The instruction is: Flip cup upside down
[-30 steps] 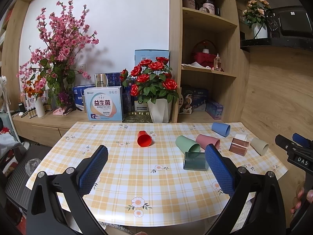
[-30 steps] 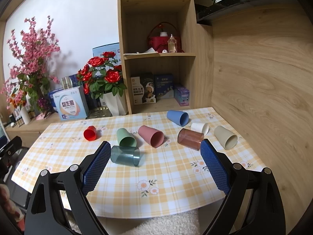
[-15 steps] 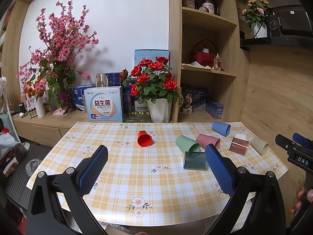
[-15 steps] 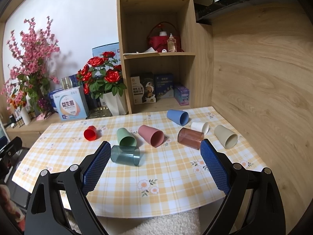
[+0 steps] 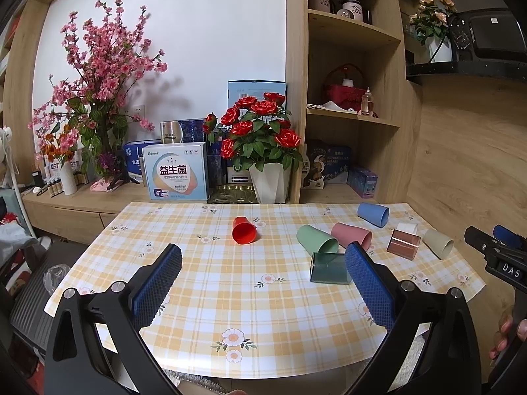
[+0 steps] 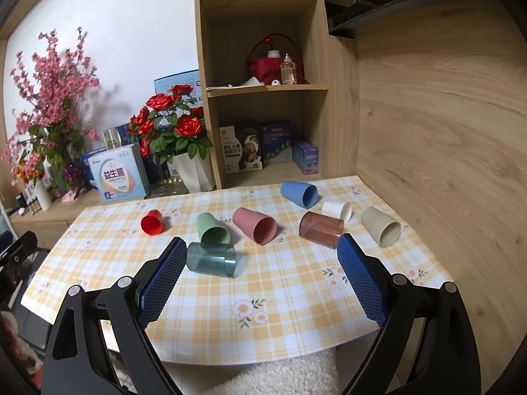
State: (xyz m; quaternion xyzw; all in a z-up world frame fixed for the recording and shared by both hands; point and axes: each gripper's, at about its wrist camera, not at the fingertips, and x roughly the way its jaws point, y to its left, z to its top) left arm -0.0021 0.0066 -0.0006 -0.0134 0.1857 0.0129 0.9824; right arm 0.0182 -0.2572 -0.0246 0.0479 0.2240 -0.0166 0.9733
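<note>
Several cups lie on their sides on the checked tablecloth (image 6: 280,296): a red cup (image 6: 152,221), a green cup (image 6: 212,228), a clear teal cup (image 6: 211,259), a pink cup (image 6: 254,224), a blue cup (image 6: 299,193), a clear brown cup (image 6: 320,229), a small white cup (image 6: 337,211) and a beige cup (image 6: 380,226). My right gripper (image 6: 258,275) is open and empty above the table's front edge, short of the teal cup. My left gripper (image 5: 263,284) is open and empty over the front middle; the red cup (image 5: 243,229) lies beyond it.
A white pot of red roses (image 5: 268,181), a box (image 5: 176,176) and pink blossoms (image 5: 98,98) stand on the sideboard behind the table. A wooden shelf unit (image 6: 266,85) and wood wall (image 6: 444,131) close the right side.
</note>
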